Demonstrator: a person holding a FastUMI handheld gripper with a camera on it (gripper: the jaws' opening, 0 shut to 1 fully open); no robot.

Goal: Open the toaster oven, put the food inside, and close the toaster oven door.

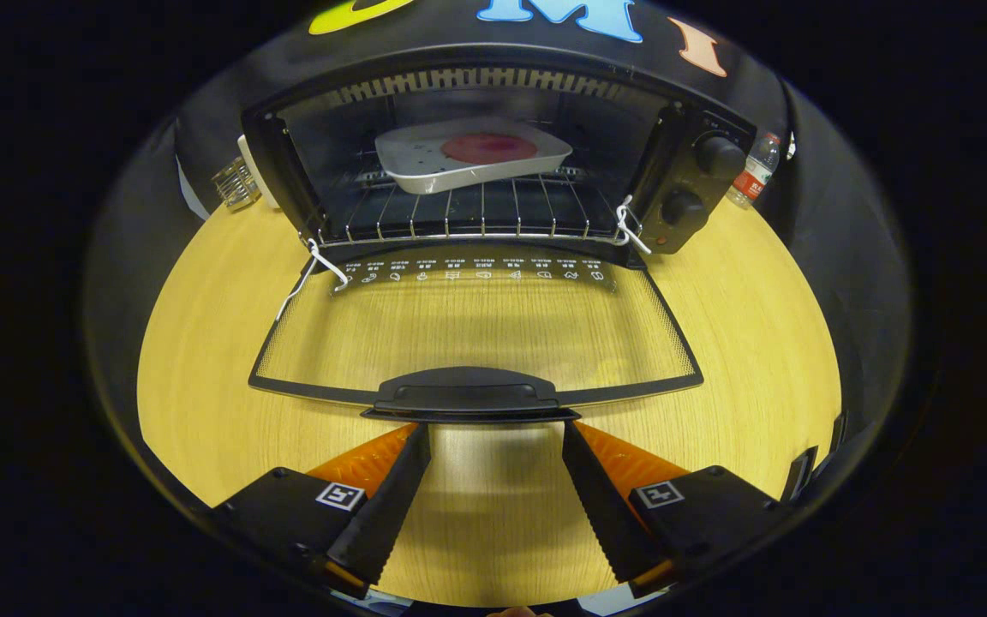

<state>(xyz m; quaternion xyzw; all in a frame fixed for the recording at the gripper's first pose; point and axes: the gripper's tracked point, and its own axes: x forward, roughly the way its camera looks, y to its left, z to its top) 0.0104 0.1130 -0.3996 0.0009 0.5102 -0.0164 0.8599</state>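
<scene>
One view here, from the camera riding on the claw [495, 446]: its two fingers are spread wide apart, released, nothing between them but bare table [202, 360], pale wood grain. The fingertips sit just short of the door handle [468, 394], right under its front edge; contact can't be confirmed. The toaster oven [493, 163] stands beyond the fingers at the far side of the table, against the booth's black cloth wall. Its door [476, 330] is fully dropped open, lying flat toward the claw, glass pane see-through to the wood beneath, a row of small printed icons along the hinge end. White strings [322, 266] are tied at both hinge corners, left one trailing down over the door frame. Inside the oven, on the wire rack [468, 218], a white tray [472, 158] with rounded corners holds the food [489, 147], a flat round reddish piece, near the tray's middle. Tray sits a bit skewed on the rack, toward the back. Two round knobs [719, 156] stacked on the oven's right panel. A plastic water bottle [755, 176] with a red label stands just right of the oven. A small clear glass object [235, 184] and a white thing sit at the oven's left side, too small to identify.
</scene>
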